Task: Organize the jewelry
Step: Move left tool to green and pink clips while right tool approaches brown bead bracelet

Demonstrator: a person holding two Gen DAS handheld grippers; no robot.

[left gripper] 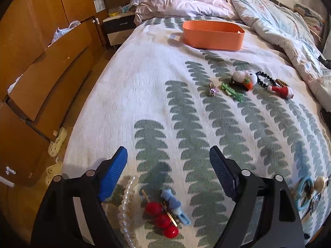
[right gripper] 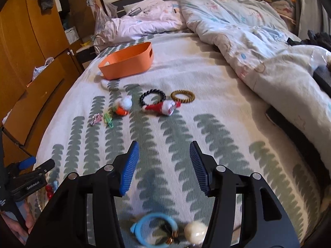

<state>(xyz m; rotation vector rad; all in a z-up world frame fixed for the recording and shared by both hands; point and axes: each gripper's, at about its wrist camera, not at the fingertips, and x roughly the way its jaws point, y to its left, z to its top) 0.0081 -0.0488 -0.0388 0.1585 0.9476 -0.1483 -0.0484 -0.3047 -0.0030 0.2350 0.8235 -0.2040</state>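
The left hand-held gripper (left gripper: 168, 161) hangs over the bed (left gripper: 144, 82) with its jaws spread wide and nothing between them; just below it, nearest the camera, lie a string of pearl beads (left gripper: 124, 206), a red ball hair clip (left gripper: 161, 219) and a blue clip (left gripper: 175, 206), side by side on the leaf-patterned cover; the right hand-held gripper (right gripper: 164, 159) likewise stands open and empty, with a blue hair ring (right gripper: 153, 227) and a cream ball (right gripper: 195, 231) lying close beneath it; farther up the cover, in a loose row, sit a small sparkly clip (left gripper: 212, 90), a green clip (left gripper: 232, 92), a white and orange plush clip (left gripper: 244, 80), a black bead bracelet (right gripper: 152, 98), a red and white plush clip (right gripper: 163, 107) touching that bracelet, and a gold ring-shaped band (right gripper: 183, 96) just beside it; beyond them, well apart, the orange bin (left gripper: 213, 35) stands upright on the bed, its inside hidden from both views; behind it lie rumpled quilts (left gripper: 269, 20); wooden cabinets (left gripper: 41, 41) stand at the left.
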